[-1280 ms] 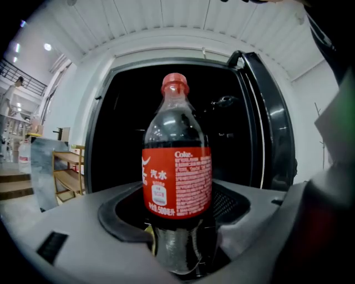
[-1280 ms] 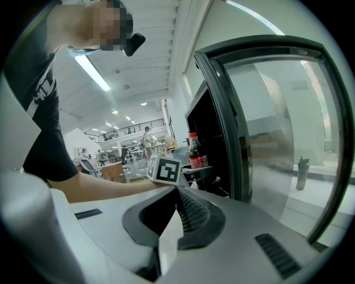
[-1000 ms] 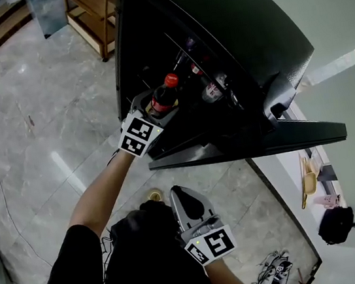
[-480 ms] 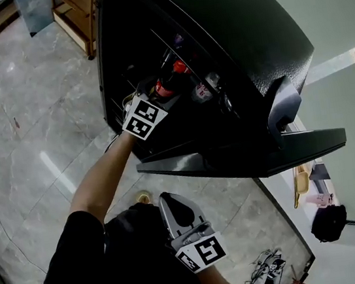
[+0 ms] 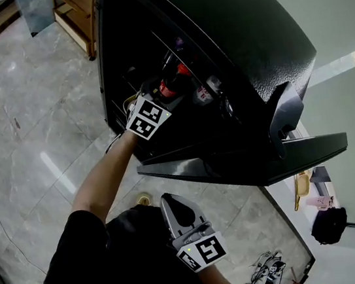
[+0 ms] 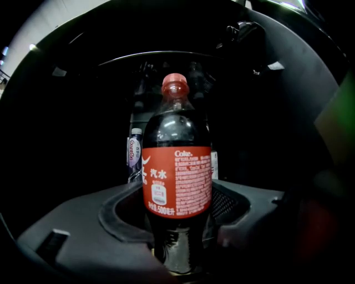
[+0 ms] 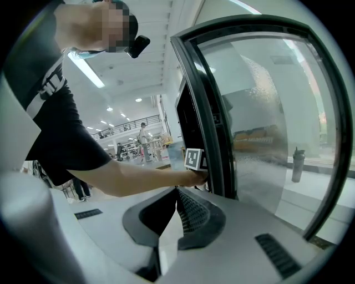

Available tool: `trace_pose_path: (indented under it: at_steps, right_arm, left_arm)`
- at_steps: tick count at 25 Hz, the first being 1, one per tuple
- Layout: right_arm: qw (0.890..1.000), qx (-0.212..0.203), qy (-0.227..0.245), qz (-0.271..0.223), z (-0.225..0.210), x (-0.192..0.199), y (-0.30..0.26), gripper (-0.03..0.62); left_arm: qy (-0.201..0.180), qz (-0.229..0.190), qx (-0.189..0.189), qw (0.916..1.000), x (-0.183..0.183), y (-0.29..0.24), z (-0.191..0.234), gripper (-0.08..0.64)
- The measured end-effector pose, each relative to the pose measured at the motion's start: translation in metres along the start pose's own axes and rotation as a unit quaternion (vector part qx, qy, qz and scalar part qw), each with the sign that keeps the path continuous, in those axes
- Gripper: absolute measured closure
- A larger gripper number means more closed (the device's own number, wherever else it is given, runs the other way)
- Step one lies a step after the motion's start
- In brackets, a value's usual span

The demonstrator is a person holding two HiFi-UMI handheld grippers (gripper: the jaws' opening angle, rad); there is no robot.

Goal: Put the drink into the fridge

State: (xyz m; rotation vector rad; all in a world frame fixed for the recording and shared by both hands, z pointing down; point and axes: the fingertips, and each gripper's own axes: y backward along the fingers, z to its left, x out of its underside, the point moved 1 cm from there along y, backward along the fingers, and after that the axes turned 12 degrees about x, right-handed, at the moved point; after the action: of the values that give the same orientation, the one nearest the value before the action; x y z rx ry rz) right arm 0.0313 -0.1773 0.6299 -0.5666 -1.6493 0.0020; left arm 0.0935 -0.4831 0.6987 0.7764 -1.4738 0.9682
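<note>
Carried deeper than a second ago: cola bottle (image 5: 170,85), then only at the mouth of the fridge (image 5: 247,35), now well inside between the shelves.

From the head view: left gripper (image 5: 162,98) reaching into the dark cabinet with the bottle. Right gripper (image 5: 175,206) hanging low, close to the body, below the open door (image 5: 246,159) and apart from it.

From the left gripper view: jaws clamped on the lower body of the bottle, held upright, red cap on top. Just behind and a little to the left, a small bottle (image 6: 135,154) with a pale label. Shelf under the base too dark to make out, so impossible to tell whether touching or not yet.

From the right gripper view: jaws pressed together, nothing between them. Ahead, the door's glass and the reaching arm (image 7: 138,180).

For doing this step well, probably: keep the bottle upright, lower slowly until seated flat near the shelf's front edge, leave a gap to the small bottle, release only once fully supported, then draw straight back.
</note>
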Motion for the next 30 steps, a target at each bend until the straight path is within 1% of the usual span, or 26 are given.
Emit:
trace_pose_path:
  at_steps: [3,7,12,16,20,23,26,30]
  right_arm:
    - [1.0,0.001,-0.001,-0.001,-0.004,-0.002,0.001,0.568]
    - [1.0,0.001,0.002,-0.002,-0.008,-0.009,0.007,0.568]
    - [1.0,0.002,0.008,0.006,-0.008,-0.02,0.02,0.568]
    - [1.0,-0.003,0.007,0.013,-0.002,-0.033,0.035,0.568]
    - [1.0,-0.008,0.003,0.014,0.009,-0.053,0.049,0.568]
    - [1.0,-0.024,0.004,0.017,0.023,-0.069,0.06,0.568]
    - [0.999,-0.042,0.011,0.018,0.036,-0.083,0.071,0.568]
    - [0.998,-0.061,0.021,0.015,0.046,-0.1,0.081,0.568]
  left_arm:
    - [0.007,0.002,-0.009,0.9999,-0.002,0.005,0.001,0.247]
    - [0.017,-0.007,-0.018,0.9997,-0.016,0.023,-0.002,0.247]
    - [0.029,-0.004,-0.015,0.9995,-0.036,0.063,-0.023,0.247]
    - [0.044,0.004,-0.02,0.9988,-0.055,0.11,-0.047,0.247]
    - [0.075,0.007,-0.044,0.9962,-0.076,0.165,-0.069,0.247]
    - [0.094,0.01,-0.064,0.9935,-0.095,0.209,-0.087,0.247]
    - [0.101,0.01,-0.081,0.9915,-0.118,0.246,-0.105,0.247]
    - [0.104,0.005,-0.103,0.9892,-0.148,0.279,-0.125,0.248]
